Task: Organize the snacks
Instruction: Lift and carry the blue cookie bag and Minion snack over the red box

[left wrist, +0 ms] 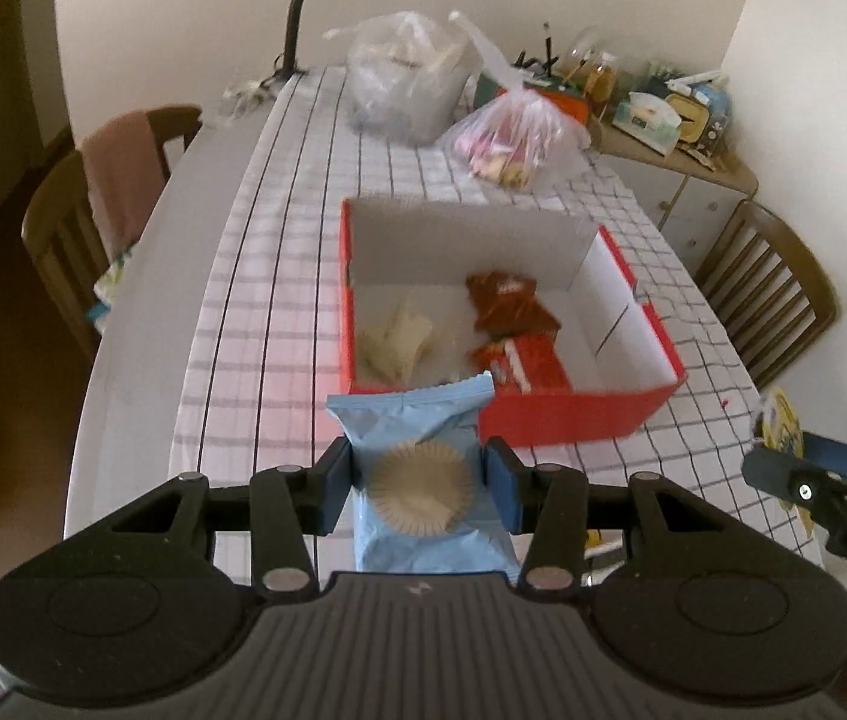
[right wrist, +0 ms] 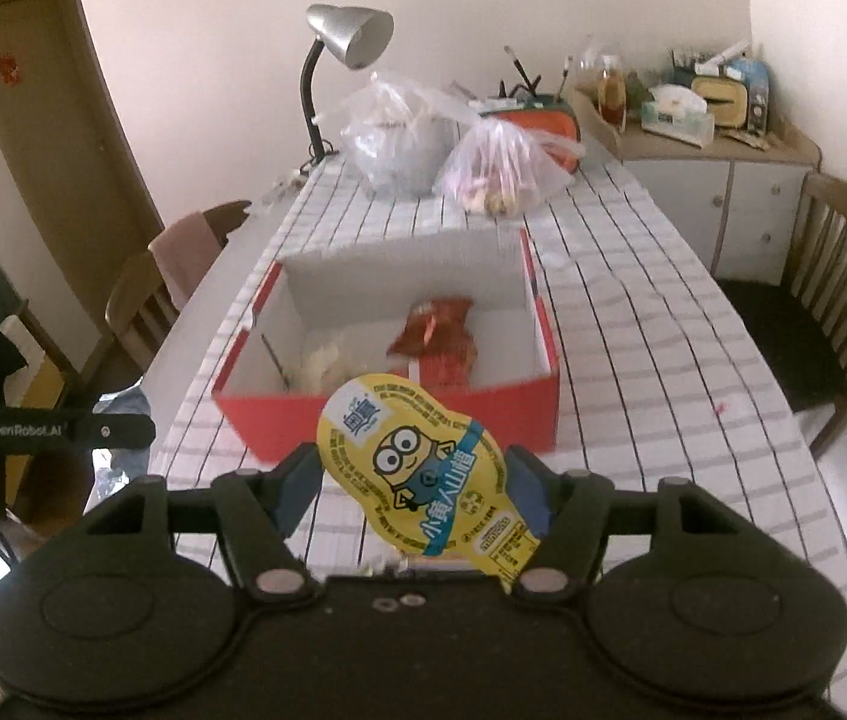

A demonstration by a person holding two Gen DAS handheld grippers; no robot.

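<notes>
My left gripper [left wrist: 420,483] is shut on a light blue snack packet [left wrist: 417,450] with a round biscuit picture, held above the table just in front of the red box [left wrist: 573,414]. The box has white inner walls and holds red-brown packets [left wrist: 504,300], a red packet [left wrist: 528,363] and pale wrapped snacks [left wrist: 393,339]. My right gripper [right wrist: 417,489] is shut on a yellow cartoon-printed snack pouch [right wrist: 423,474], tilted, in front of the same red box [right wrist: 399,414]. The right gripper's tip [left wrist: 807,471] shows at the right edge of the left wrist view.
A checked cloth [right wrist: 633,372] covers the table. Two clear plastic bags of snacks [right wrist: 498,171] and a silver desk lamp [right wrist: 351,39] stand at the far end. Wooden chairs [right wrist: 843,276] flank the table; a cluttered cabinet [right wrist: 717,144] sits at the back right.
</notes>
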